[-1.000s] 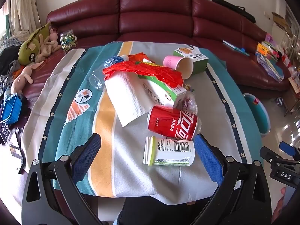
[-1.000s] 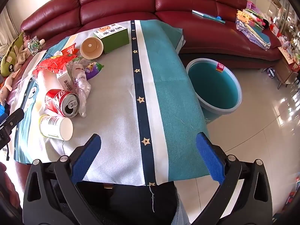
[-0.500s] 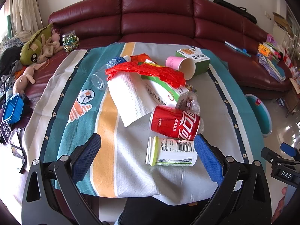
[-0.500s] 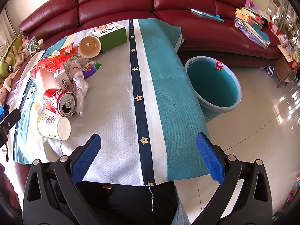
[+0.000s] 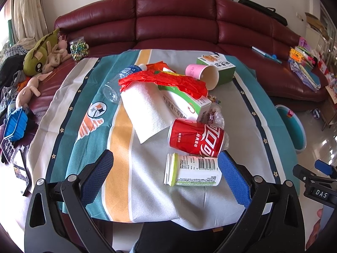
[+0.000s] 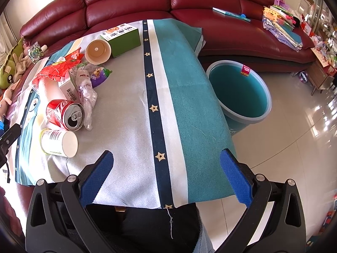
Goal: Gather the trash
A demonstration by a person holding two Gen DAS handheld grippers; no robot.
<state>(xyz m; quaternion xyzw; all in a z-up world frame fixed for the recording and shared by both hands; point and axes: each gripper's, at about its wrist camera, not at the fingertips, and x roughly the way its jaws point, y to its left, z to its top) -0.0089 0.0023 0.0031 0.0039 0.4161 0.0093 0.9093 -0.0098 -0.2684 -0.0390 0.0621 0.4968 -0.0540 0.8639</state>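
Trash lies piled on the cloth-covered table (image 5: 69, 113), a white cup (image 5: 192, 169) on its side nearest the left gripper (image 5: 165, 174), whose jaws are spread wide and empty. The cup is best straddled squarely across its body, clear of the red can (image 5: 197, 138) touching it behind. The right gripper (image 6: 166, 178), also agape, is held near the teal bin (image 6: 239, 93). Since a second ago, the left view has edged nearer.

Right claw (image 6: 165, 175) gapes empty above the tablecloth (image 6: 126, 126), teal bucket (image 6: 239, 93) beside it.
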